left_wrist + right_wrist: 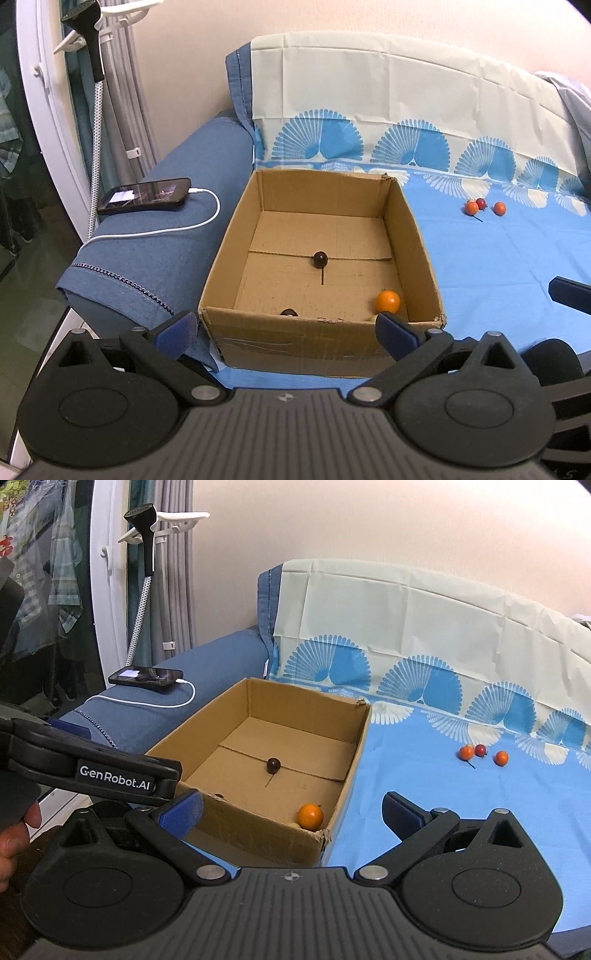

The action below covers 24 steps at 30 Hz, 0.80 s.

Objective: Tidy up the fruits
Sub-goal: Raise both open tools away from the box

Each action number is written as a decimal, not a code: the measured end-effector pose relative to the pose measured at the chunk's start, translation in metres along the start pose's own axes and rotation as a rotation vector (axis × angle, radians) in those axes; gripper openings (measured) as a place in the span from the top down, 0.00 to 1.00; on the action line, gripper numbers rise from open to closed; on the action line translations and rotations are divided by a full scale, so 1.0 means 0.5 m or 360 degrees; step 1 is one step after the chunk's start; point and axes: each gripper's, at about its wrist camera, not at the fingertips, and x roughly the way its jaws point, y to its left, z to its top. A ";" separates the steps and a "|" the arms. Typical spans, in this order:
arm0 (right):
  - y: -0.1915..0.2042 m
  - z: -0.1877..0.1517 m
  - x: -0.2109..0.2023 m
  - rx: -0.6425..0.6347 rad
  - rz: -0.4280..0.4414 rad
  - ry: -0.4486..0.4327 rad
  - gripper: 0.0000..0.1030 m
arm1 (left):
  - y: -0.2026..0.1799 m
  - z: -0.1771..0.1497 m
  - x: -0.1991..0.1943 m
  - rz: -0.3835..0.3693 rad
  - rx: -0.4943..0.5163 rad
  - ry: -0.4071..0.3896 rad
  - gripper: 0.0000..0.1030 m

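An open cardboard box (321,332) (354,738) stands on the blue cloth. Inside lie a dark round fruit (320,259) (273,764), an orange fruit (388,301) (310,816) in the near right corner, and another dark fruit (289,313) half hidden behind the near wall. Three small fruits, two orange (471,208) (499,208) (466,753) (501,757) and one dark red (481,202) (480,750), lie on the cloth to the right. My left gripper (284,328) is open in front of the box. My right gripper (291,812) is open too, empty, near the box's right corner.
A phone (146,195) (147,677) on a white cable rests on the blue sofa arm (155,266). A steamer stand (146,554) and curtains stand at the left. The patterned cloth (424,812) covers seat and backrest. A hand (14,834) holds the left gripper's body (92,768).
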 end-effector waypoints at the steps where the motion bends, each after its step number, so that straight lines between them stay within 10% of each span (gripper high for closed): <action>1: 0.001 0.001 -0.001 -0.0002 0.0000 -0.0003 0.01 | 0.001 0.000 -0.001 0.0000 -0.0003 0.0000 0.00; 24: -0.002 0.003 0.006 0.0009 0.0007 0.0027 0.01 | 0.005 -0.004 0.006 -0.0004 -0.0006 0.0036 0.00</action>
